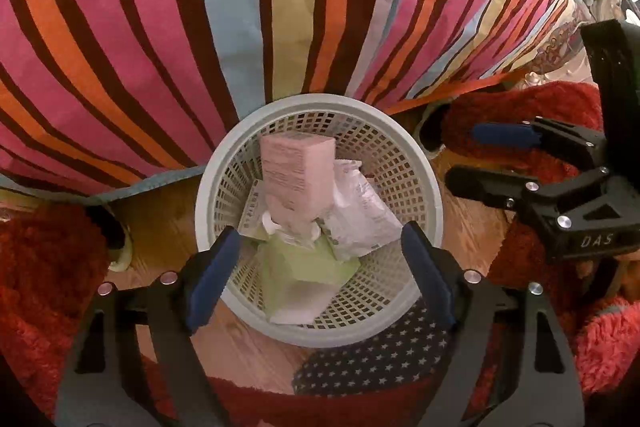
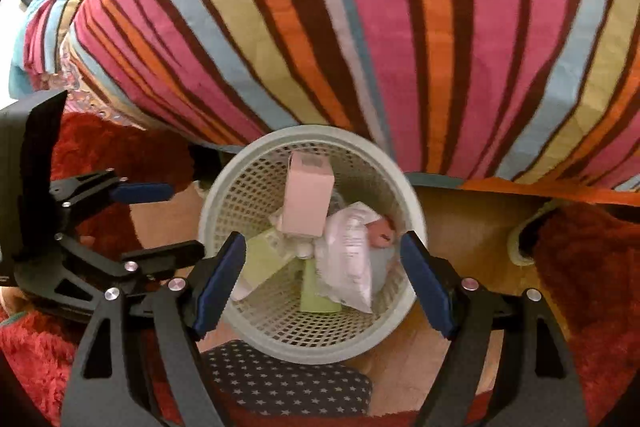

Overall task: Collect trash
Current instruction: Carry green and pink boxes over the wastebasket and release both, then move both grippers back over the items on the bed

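Hanging over the basket [image 1: 320, 223], the left gripper [image 1: 320, 259] stands wide with nothing between its blue pads [image 1: 212, 267]. The right gripper [image 2: 322, 273] is also wide and empty above the same basket; in the left view it shows at 3 o'clock. Inside the basket lies the trash: a pink box [image 1: 298, 175] leaning at 12 o'clock, a white bag [image 2: 352, 255] toward 3 o'clock, and green cartons [image 1: 304, 267] at 6 o'clock. The basket stands on a wood floor [image 1: 160, 227], touching a striped bedcover [image 1: 280, 7] at 12 o'clock. Red rugs [image 1: 44, 267] lie at 9 and 3 o'clock, a starred cloth [image 2: 288, 383] at 6 o'clock.
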`<state>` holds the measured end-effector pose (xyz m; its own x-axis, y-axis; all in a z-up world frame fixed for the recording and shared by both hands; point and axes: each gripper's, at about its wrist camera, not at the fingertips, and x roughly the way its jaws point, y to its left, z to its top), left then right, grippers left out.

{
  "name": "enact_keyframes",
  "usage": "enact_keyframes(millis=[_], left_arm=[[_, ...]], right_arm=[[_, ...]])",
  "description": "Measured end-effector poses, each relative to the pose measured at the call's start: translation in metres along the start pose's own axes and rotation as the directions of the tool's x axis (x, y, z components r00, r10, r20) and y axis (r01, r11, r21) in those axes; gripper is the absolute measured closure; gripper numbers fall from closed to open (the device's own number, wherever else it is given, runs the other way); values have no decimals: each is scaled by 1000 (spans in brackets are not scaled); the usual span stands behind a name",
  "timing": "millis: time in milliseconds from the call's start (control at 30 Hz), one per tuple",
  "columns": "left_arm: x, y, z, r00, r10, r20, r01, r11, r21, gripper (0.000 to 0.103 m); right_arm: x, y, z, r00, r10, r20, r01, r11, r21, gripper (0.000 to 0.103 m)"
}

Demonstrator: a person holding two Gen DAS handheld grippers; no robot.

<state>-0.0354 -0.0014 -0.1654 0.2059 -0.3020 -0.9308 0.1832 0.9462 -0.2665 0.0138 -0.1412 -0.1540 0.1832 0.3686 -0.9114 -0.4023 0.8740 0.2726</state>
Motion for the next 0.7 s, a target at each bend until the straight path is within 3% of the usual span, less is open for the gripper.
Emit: enact_keyframes(millis=[167, 300, 400, 500, 600, 700], left_arm=[[-22, -2, 2, 996, 39, 85, -39, 999, -1, 22], [-71, -10, 8, 967, 103, 232, -119, 991, 56, 22], [-123, -10, 26, 929, 96, 357, -139, 986, 96, 22], [-170, -3, 59, 869, 147, 472, -229, 966, 121, 22], [-203, 18, 106, 802, 191, 566, -312, 942, 124, 22], [-215, 54, 182, 770, 232, 595, -360, 927, 104, 22]], right_arm=[[-18, 8, -3, 996, -72, 59, 75, 996, -50, 28], [-61, 22, 6, 973, -107, 204, 131, 986, -108, 28], [-100, 22, 30, 938, -101, 333, 143, 984, -105, 28], [-132, 20, 62, 888, -97, 449, 160, 981, -105, 28], [-147, 19, 110, 833, -129, 538, 204, 975, -82, 27], [-146, 21, 175, 786, -168, 595, 247, 968, -54, 23]])
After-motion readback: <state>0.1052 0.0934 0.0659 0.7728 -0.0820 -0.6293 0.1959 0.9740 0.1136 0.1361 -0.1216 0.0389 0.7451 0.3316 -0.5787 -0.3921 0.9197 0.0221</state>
